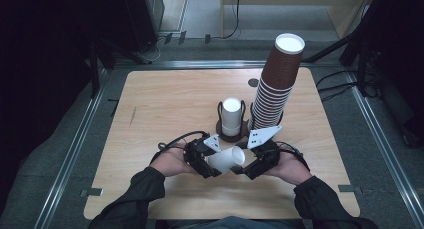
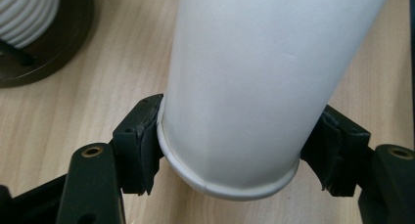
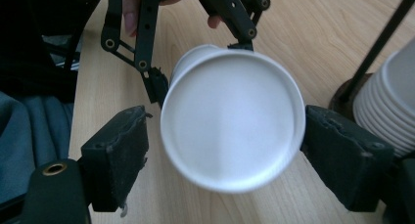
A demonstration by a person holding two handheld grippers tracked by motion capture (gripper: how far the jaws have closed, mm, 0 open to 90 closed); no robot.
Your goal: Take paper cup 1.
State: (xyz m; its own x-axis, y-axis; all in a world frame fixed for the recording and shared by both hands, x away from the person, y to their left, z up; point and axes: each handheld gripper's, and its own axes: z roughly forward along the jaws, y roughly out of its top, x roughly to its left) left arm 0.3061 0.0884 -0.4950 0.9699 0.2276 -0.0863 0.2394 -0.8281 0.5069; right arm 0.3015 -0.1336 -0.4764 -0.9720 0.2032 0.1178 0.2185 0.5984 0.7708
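A white paper cup (image 1: 225, 160) lies sideways above the table's front, between my two grippers. My left gripper (image 1: 212, 165) is shut on the cup's narrow base; its pads (image 2: 142, 141) press both sides of the cup (image 2: 259, 77) just above the bottom rim. The wide end of the cup (image 3: 230, 121) faces my right gripper (image 3: 225, 150), whose jaws stand either side of the rim, with a thin gap at one pad (image 3: 120, 155). Behind the cup in the right gripper view is the left gripper (image 3: 198, 65). In the high view the right gripper (image 1: 246, 164) sits just right of the cup.
A dark round holder (image 1: 220, 130) with wire uprights carries a stack of white cups (image 1: 231, 116) just behind the grippers. A tall leaning stack of brown cups (image 1: 275, 84) rises to its right. The wooden table (image 1: 165, 104) has bare room on the left.
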